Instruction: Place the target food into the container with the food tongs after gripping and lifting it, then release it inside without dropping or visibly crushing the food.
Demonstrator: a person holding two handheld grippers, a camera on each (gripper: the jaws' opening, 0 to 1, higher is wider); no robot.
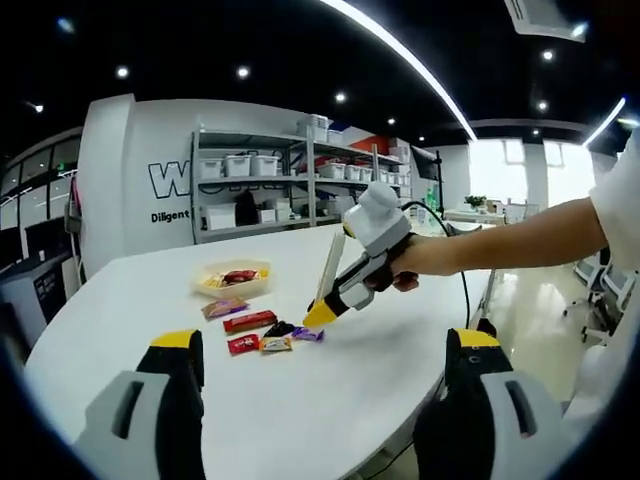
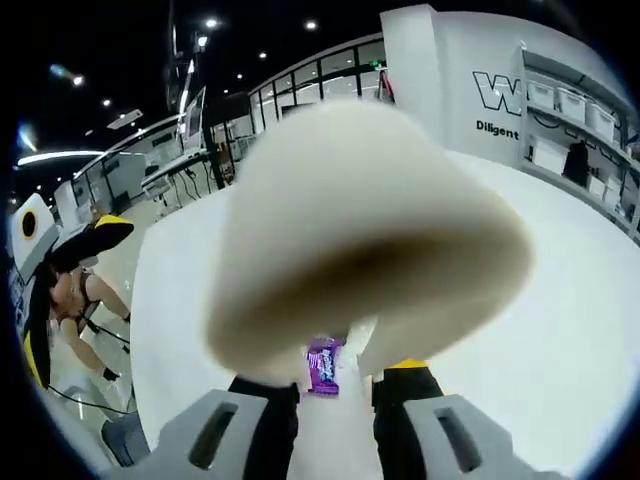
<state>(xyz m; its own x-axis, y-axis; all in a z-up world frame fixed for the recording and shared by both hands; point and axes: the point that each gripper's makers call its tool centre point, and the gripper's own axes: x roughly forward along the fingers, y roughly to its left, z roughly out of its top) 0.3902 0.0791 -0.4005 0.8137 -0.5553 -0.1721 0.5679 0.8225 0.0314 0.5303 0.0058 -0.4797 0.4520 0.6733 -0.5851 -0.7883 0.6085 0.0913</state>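
Cream food tongs (image 2: 360,230) loom large in the right gripper view, and my right gripper (image 2: 335,382) is shut on their handles. Between the tongs' arms, on the white table, lies a purple wrapped snack (image 2: 323,365). In the left gripper view the right gripper (image 1: 322,312), held by a person's hand, points the tongs (image 1: 331,262) down just above the purple snack (image 1: 307,334). Several other wrapped snacks (image 1: 250,320) lie beside it. A pale yellow container (image 1: 215,291) with snacks in it stands behind them. My left gripper (image 1: 325,345) is open and holds nothing, near the table's front edge.
The round white table (image 1: 400,350) has bare room to the right of the snacks. Shelves with white bins (image 1: 260,190) stand against the far wall. The left gripper (image 2: 70,240) comes into the right gripper view from the left, off the table's edge.
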